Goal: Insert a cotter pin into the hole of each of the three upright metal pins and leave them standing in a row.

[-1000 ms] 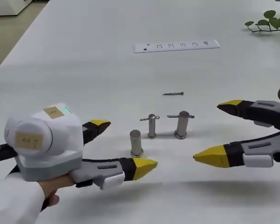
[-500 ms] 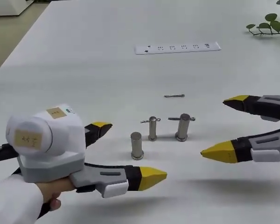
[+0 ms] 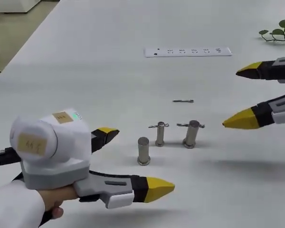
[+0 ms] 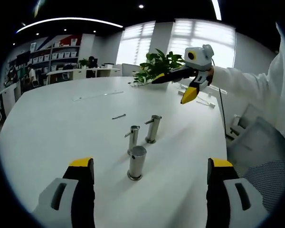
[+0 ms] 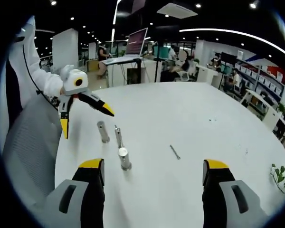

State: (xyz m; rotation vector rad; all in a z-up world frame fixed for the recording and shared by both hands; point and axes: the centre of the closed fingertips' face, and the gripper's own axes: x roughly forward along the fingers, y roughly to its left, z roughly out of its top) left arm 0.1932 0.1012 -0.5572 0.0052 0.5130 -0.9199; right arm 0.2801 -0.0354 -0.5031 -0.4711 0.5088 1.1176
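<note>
My left gripper and right gripper gape wide, both empty. Reaching for the flat cotter pin at centre frame, I might topple the rightmost metal pin.

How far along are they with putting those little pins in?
Two of three look done: the middle metal pin and right metal pin each carry a cotter pin. Nothing is in hand; the left claw and right claw are open. To do: the bare metal pin, using the loose cotter pin.
</note>
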